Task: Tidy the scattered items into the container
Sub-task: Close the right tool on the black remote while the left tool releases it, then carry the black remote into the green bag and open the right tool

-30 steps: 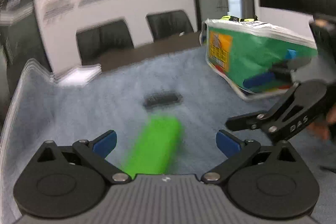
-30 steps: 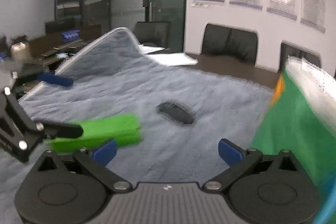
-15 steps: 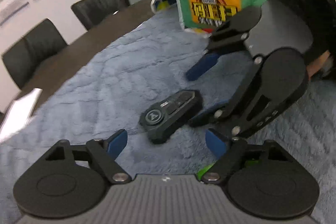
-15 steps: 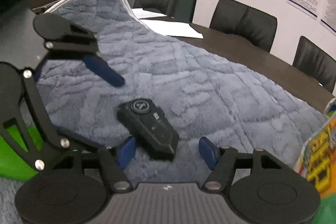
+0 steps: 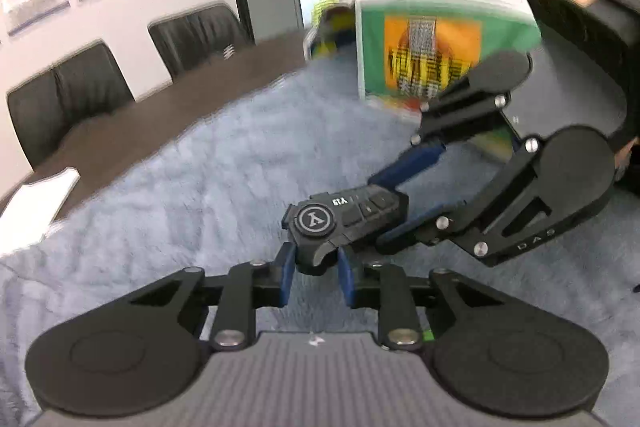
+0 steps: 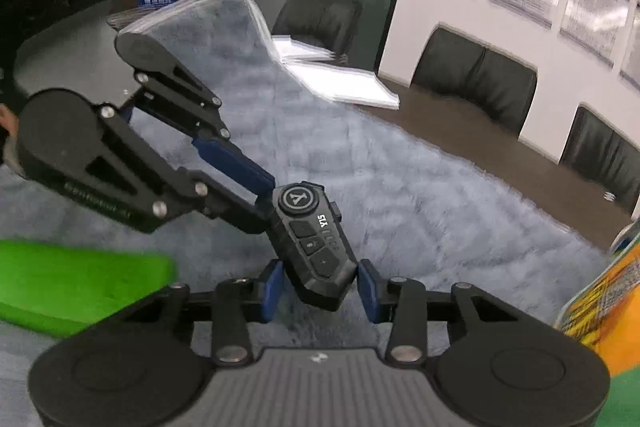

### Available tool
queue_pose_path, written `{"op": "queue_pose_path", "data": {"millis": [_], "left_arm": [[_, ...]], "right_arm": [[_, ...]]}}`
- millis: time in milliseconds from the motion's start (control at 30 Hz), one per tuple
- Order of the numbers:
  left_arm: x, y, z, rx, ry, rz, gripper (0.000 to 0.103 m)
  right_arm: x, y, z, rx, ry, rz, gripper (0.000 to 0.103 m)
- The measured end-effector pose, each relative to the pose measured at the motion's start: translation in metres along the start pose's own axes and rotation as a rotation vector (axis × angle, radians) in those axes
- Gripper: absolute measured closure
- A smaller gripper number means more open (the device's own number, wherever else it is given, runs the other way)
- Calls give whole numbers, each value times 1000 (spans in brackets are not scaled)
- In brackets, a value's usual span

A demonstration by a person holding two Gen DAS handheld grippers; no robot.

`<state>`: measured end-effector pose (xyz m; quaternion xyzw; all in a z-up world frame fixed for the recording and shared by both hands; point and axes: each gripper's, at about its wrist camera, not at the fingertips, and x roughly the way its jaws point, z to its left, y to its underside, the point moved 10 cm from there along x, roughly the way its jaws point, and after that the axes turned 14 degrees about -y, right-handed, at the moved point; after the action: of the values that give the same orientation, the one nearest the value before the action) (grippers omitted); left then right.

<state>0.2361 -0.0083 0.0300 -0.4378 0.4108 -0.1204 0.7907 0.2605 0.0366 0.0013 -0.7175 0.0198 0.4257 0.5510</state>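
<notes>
Black remote (image 5: 346, 221) on the grey-blue blanket (image 5: 200, 195) covering the desk, between both claws. Left claw (image 5: 316, 273) closing, pads flanking its rounded end; right claw (image 6: 320, 289) closing on its opposite end. Green block (image 6: 76, 279) near the blanket's left edge; green container (image 5: 432, 55) behind

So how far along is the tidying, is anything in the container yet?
Nothing visibly packed yet; the green container's inside is not visible. In hand: both grippers are closing on the black remote, left gripper at one end, right gripper at the other. Left: the green block lies on the blue rug.
</notes>
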Motion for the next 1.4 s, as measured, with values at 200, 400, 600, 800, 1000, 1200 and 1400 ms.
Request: {"op": "queue_pose_path", "data": {"millis": [200, 400, 600, 800, 1000, 1200, 1400], "left_arm": [[-72, -56, -11, 51, -55, -160, 84], [-139, -138, -58, 161, -52, -347, 84], [-139, -218, -126, 212, 27, -452, 83], [-73, -258, -194, 290, 105, -377, 83], [9, -254, -214, 264, 78, -216, 83], [35, -223, -225, 288, 94, -91, 81], [46, -197, -235, 310, 183, 39, 52]], "right_arm": [[-88, -35, 23, -110, 69, -141, 65], [-213, -53, 32, -207, 201, -269, 65], [-301, -36, -10, -146, 271, -271, 65], [-323, 10, -78, 26, 198, -229, 67], [-257, 44, -142, 182, 134, -117, 100], [-217, 82, -158, 349, 111, 27, 74], [-235, 135, -169, 522, 116, 150, 30]]}}
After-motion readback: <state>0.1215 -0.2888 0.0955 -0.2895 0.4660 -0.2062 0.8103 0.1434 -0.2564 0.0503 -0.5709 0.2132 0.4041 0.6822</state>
